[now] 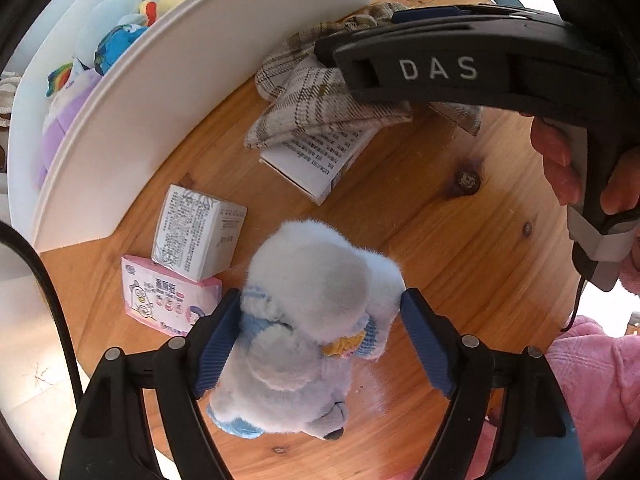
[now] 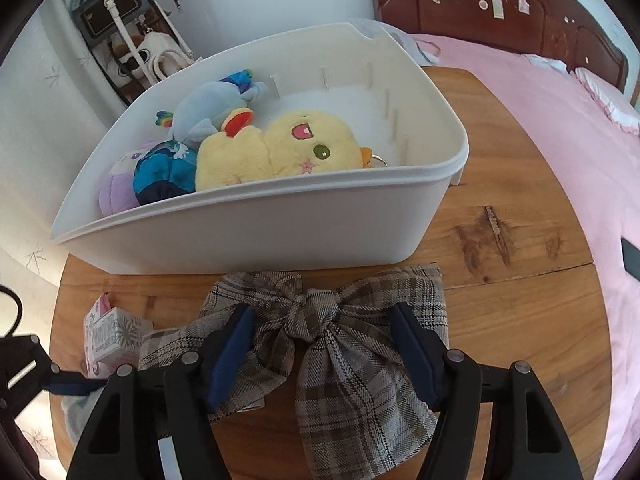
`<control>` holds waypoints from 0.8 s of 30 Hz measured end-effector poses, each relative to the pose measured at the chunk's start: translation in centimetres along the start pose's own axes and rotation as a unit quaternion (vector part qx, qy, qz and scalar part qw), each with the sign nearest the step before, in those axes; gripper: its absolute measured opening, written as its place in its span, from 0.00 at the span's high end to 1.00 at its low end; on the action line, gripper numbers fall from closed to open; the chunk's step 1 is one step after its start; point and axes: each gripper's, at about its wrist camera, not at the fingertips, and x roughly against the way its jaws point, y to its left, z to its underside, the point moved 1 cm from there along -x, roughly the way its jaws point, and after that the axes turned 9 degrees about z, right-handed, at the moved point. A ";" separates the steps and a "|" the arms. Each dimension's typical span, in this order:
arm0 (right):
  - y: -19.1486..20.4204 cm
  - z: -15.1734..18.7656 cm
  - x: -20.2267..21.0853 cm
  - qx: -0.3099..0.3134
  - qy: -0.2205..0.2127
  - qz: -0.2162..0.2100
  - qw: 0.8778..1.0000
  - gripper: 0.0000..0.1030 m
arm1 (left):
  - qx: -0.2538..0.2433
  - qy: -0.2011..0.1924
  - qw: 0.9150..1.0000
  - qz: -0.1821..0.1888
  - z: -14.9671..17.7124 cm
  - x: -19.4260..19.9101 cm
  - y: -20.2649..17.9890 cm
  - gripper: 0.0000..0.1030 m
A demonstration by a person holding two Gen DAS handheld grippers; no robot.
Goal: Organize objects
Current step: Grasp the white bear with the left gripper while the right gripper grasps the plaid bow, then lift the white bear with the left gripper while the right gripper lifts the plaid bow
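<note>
A pale blue-white plush dog (image 1: pixel 312 320) lies on the round wooden table (image 1: pixel 460 260) between the fingers of my left gripper (image 1: pixel 320 300). Its left pad rests against the fur; the right pad stands just clear, so the jaws are open. My right gripper (image 2: pixel 324 312) points down over a brown plaid fabric bow (image 2: pixel 320 320). It is open, with one finger on each side of the knot and both lying on the loops. From the left wrist view, its black housing (image 1: pixel 440 68) covers part of the bow (image 1: pixel 312 108). Behind the bow stands a white bin (image 2: pixel 280 196).
The bin holds a yellow plush (image 2: pixel 280 148), a blue pony plush (image 2: pixel 216 112) and a purple one (image 2: pixel 116 192). A white carton (image 1: pixel 196 236) sits on a pink tissue pack (image 1: pixel 168 300); another white box (image 1: pixel 316 164) lies partly under the bow. A pink bed (image 2: pixel 560 140) borders the table.
</note>
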 end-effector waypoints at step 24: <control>0.6 0.4 0.7 0.053 -0.014 -0.026 0.998 0.65 | 0.035 0.022 0.999 0.034 0.1 -1.4 -0.5 0.23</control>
